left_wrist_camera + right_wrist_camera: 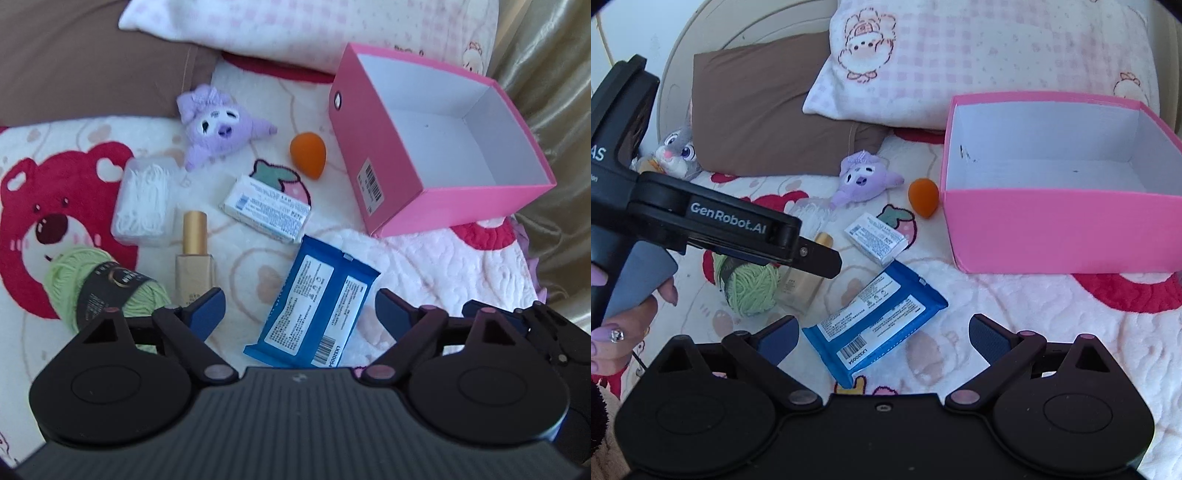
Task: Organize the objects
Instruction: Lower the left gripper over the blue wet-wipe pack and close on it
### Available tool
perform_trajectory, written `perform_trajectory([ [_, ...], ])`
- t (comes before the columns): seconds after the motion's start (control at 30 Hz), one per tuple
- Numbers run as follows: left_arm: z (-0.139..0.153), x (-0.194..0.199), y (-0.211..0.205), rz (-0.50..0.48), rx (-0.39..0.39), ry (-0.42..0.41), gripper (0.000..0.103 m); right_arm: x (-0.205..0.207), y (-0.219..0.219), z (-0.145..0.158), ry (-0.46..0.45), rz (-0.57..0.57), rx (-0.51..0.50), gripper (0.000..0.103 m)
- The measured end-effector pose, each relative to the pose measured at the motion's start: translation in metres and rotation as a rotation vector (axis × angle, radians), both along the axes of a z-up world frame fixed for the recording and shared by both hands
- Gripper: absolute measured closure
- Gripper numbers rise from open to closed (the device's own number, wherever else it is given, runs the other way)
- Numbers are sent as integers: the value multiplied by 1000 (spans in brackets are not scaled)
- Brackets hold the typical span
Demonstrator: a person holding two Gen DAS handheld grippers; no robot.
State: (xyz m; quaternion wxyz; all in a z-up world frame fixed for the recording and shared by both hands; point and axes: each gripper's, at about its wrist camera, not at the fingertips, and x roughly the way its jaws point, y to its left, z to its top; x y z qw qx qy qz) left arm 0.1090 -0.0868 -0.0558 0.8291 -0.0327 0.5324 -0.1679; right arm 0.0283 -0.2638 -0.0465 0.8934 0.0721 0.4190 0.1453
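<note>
Left gripper (pixel 298 308) and right gripper (pixel 882 332) both gape wide, empty.

Checked pillow (pixel 979 55), brown cushion (pixel 757 110), bear-print blanket (pixel 55 206)

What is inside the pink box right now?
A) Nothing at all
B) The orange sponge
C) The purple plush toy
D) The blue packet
A: the pink box shows only its bare white inside, while the orange sponge, purple plush toy and blue packet all lie outside it on the blanket.
</note>
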Motion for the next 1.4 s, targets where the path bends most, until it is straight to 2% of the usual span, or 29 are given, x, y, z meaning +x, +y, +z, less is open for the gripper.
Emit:
perform_trajectory([
  [0.13,-26,2,4,-5,-10,62,28,8,12,-21,70,30,-28,3],
  [0.2,-38,2,3,-21,-24,79,37,10,18,-29,86,42,-35,3],
  [0.33,-56,0,-6,-40,-58,91,46,17,27,-45,142,68,-10,3],
  [0.43,-63,-1,-12,-59,-34,53,51,20,35,-57,170,86,-3,4],
  [0.53,-66,2,-9,-43,-37,49,53,19,44,-65,167,113,-2,15],
  [0.6,-68,5,-6,-28,-33,49,53,16,50,-68,156,123,-38,25],
  [0.63,-70,6,-5,-27,-37,54,53,15,51,-69,151,128,-52,27],
  [0.7,-74,8,-1,-10,-67,69,52,12,50,-69,139,138,-69,37],
  [0.83,-76,8,6,0,-138,115,54,11,43,-67,132,141,-67,45],
  [0.87,-78,8,9,4,-190,151,55,12,41,-66,144,131,-56,45],
  [0.93,-81,5,14,17,-303,230,55,16,35,-64,206,80,-12,38],
  [0.97,-83,3,14,20,-327,254,59,16,31,-62,229,42,3,29],
  [1.03,-84,-4,8,24,-313,265,73,12,26,-57,247,15,22,19],
  [1.07,-84,-8,3,22,-304,258,78,9,24,-55,244,10,2,19],
  [1.2,-83,-18,-8,17,-318,257,81,4,18,-61,227,-11,-84,17],
  [1.4,-87,-24,-19,27,-259,199,79,9,19,-69,232,-36,-121,14],
])
